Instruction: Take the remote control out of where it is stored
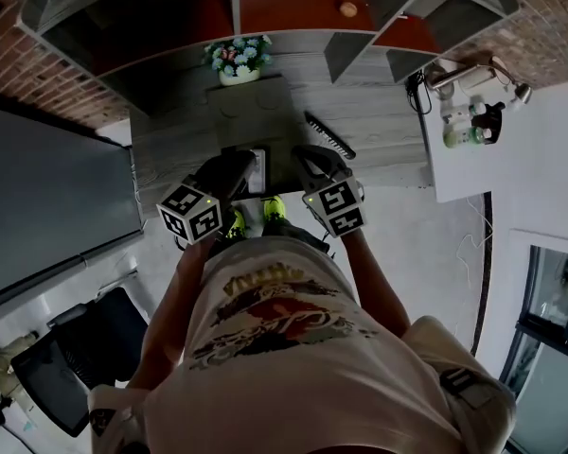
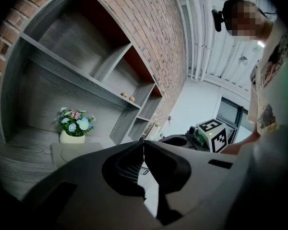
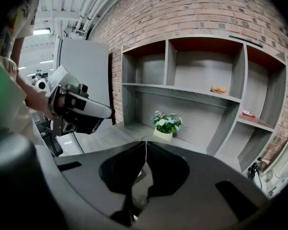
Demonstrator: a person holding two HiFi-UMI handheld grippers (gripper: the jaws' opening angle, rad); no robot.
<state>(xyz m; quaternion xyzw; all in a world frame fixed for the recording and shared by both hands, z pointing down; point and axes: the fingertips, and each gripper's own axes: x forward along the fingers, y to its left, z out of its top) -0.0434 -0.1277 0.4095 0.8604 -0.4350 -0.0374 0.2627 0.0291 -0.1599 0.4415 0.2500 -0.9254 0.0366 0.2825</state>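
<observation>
Judged from the head view, the task looks barely begun, or else already finished; neither tool holds anything. Left gripper (image 2: 144, 143): jaws together at the tips, nothing btwn them, held by the person's body at the front edge of the desk (image 1: 379, 112). Ahead of it, mid-desk, sits a flat grey box (image 1: 251, 112), lid on, w/ a flower pot (image 1: 239, 60) behind it; poss. the storage place, can't confirm. Btwn the two tools is a pale rectangular thing (image 1: 257, 170), too unclear to name. Right gripper (image 3: 145, 143): jaws also together, empty, level w/ the left one. The remote control (image 1: 329, 135), prob. the dark slim bar, lies aslant on the open desk top, just right of the box, ahead and slightly right of the right gripper, not touching either tool. If that's it, what's left is approach, grip, lift.
</observation>
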